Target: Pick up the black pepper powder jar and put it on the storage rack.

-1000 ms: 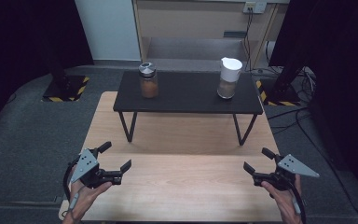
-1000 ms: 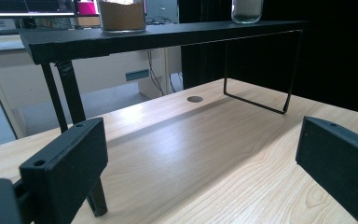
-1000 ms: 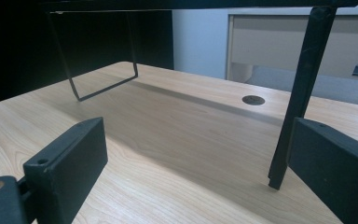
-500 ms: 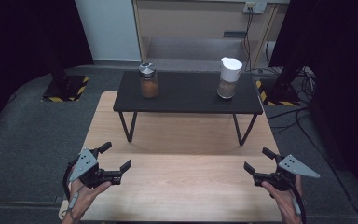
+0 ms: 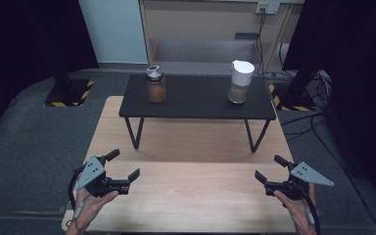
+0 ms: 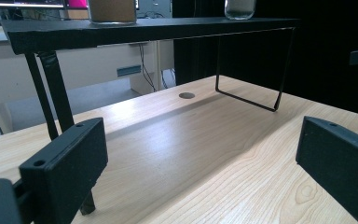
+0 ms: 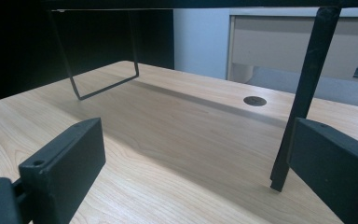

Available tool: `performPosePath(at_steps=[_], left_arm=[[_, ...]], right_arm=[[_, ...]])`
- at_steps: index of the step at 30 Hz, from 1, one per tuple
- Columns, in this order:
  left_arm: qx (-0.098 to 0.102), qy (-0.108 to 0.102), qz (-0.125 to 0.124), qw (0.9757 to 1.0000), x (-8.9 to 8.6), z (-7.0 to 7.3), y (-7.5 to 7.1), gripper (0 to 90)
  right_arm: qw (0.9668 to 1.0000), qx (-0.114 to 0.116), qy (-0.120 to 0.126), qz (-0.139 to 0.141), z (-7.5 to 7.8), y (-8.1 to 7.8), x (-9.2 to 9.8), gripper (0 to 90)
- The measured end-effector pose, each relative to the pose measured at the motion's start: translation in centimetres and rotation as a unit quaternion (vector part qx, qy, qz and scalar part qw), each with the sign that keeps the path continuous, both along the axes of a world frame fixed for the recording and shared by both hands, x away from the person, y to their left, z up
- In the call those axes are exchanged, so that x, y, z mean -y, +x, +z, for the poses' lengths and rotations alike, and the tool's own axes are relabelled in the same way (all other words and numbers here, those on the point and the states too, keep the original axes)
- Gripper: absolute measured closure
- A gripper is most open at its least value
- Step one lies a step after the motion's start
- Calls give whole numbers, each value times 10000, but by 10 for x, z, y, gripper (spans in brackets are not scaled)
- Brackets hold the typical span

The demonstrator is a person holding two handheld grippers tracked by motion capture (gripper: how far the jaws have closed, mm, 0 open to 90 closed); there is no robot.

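**Two jars on the riser, both grippers waiting low**

A pale wooden table (image 5: 191, 196) sits in a dim room with grey carpet and black drapes to either side, and a low black shelf (image 5: 196, 100) on thin wire legs stands across its far half. On that shelf are two containers, well apart: a glass jar with a metal lid (image 5: 155, 84) holding something orange-brown toward the left end, and a white-capped jar (image 5: 240, 82) toward the right.

The person's left gripper (image 5: 126, 166) hovers near the front left corner of the table with its jaws spread wide and nothing between them. The right gripper (image 5: 268, 167) mirrors it at the front right, jaws likewise parted and empty. Both are far short of the shelf, each roughly in line with the jar on its own side.

From the gripper views, each tool looks up at the shelf edge from beneath, so I'd judge the reach has to climb before it goes forward. The trouble I'd expect is a jaw catching the shelf's front lip or one of the thin legs and jolting the stand, which could topple either jar. Both look tall and narrow; a grip taken high near the lid, or a nudge from one jaw before the other closes, might tip one over.
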State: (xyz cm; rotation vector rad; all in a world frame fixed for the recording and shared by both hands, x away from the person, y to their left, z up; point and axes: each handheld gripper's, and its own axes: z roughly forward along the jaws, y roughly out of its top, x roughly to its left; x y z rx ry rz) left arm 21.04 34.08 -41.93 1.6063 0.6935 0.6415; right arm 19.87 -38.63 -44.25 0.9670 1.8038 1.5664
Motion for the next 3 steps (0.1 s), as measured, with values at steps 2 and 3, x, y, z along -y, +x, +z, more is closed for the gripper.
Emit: performPosePath(at_steps=[2, 3], left_arm=[[-2, 11, -16, 10000, 0, 0, 1, 8], [-7, 11, -23, 10000, 1, 0, 1, 8]], right_arm=[[10000, 49, 8, 6, 0, 0, 0, 37], [10000, 63, 21, 4, -1, 0, 0, 33]])
